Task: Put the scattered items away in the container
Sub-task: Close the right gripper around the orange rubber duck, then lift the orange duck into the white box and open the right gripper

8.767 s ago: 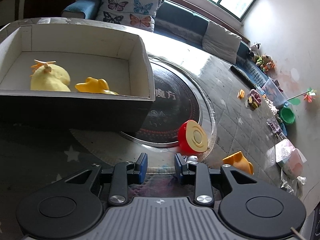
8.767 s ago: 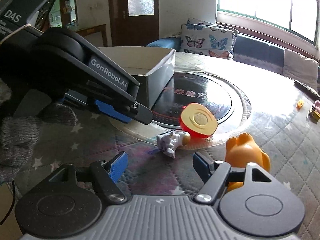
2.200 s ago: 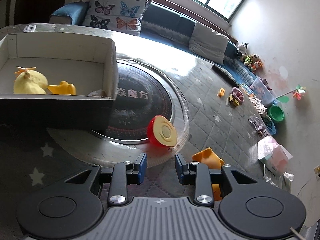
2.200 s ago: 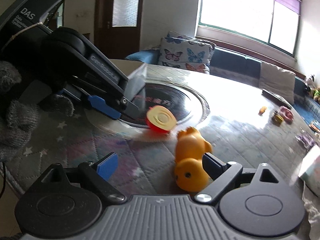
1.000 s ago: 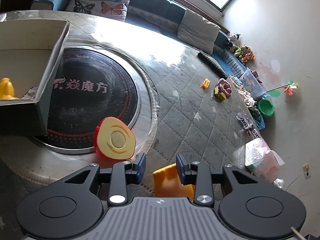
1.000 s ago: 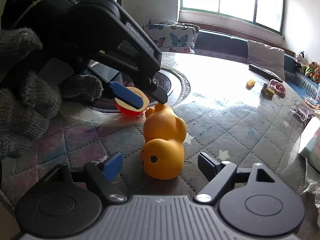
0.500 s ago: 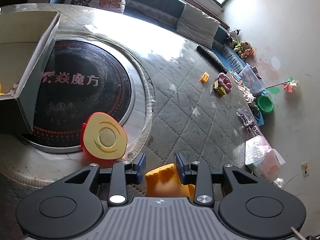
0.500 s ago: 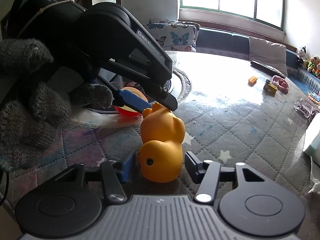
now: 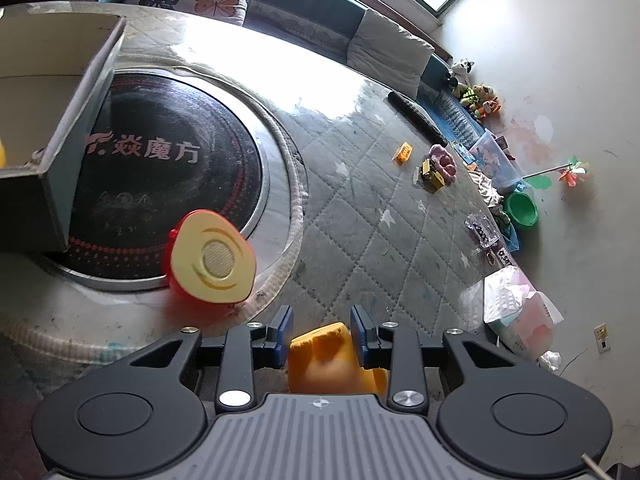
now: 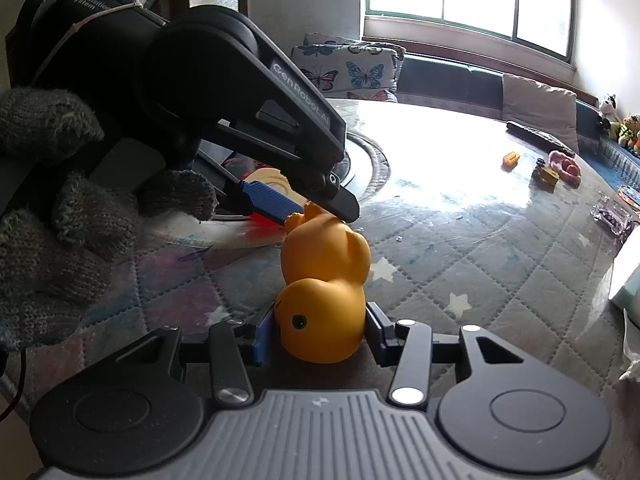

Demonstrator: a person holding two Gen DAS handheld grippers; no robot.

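So the orange rubber duck is lying on its side on the quilted desk, and both grippers are on it at once. The right hand-held gripper is clamping the duck's head, with a blue pad pressing on one side and the other finger snug against the opposite side, so it's narrowed right down onto the head. The duck's eye is facing the right wrist camera.

The left hand-held gripper is sitting over the duck's tail end. In its own view the orange body is filling the gap between the two blue pads, which are close beside it, though I can't tell if they're actually squeezing or just bracketing it. From the right wrist view, that left gripper is reaching down from the upper left in a grey knit glove, with its tips touching the tail.

Just ahead and left of the left gripper, the red-and-yellow toy half fruit is sitting at the edge of the round black turntable, cut face pointing toward the camera. Further out to the left is the cardboard box, with only its corner and side wall showing. Far ahead to the right a few small toys are lying well away from everything.
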